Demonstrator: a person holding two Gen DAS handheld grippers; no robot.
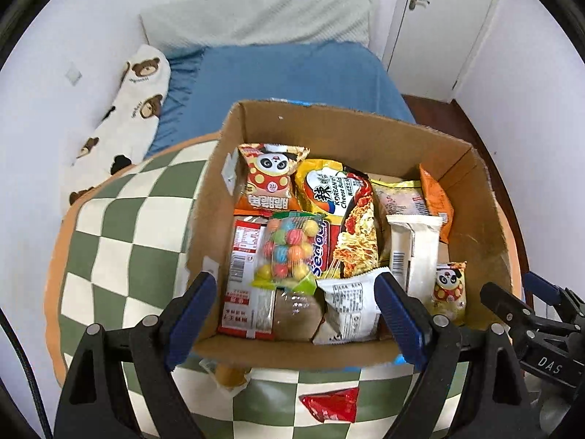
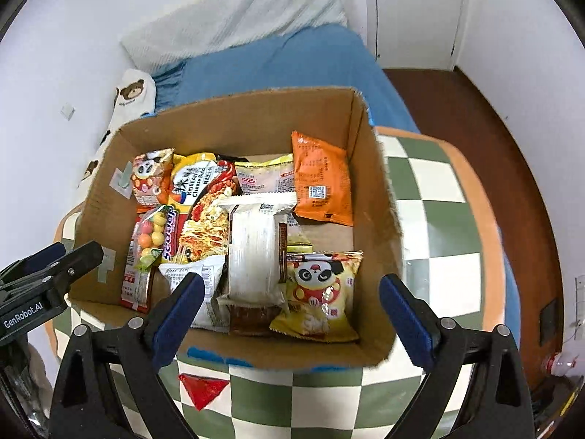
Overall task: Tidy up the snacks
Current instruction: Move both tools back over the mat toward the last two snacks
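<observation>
An open cardboard box (image 1: 351, 120) (image 2: 237, 117) full of snack packets stands on a green and white checked cushion (image 1: 120, 226). Inside lie a bag of coloured candy balls (image 1: 289, 248), a red panda packet (image 1: 270, 175), a noodle packet (image 1: 340, 216), a white wrapped packet (image 2: 256, 252), an orange packet (image 2: 323, 183) and a yellow panda packet (image 2: 321, 292). My left gripper (image 1: 296, 318) hangs open over the box's near left part, holding nothing. My right gripper (image 2: 290, 318) is open and empty over the near right part. A red wrapper (image 1: 331, 404) lies on the cushion in front of the box.
The cushion sits on a bed with a blue sheet (image 1: 285, 73), a bear-print pillow (image 1: 135, 102) and a white pillow (image 1: 256, 14) against the wall. A small yellow packet (image 1: 228, 375) peeks from under the box's front. Brown floor (image 2: 457, 109) and a white door (image 1: 438, 18) lie to the right.
</observation>
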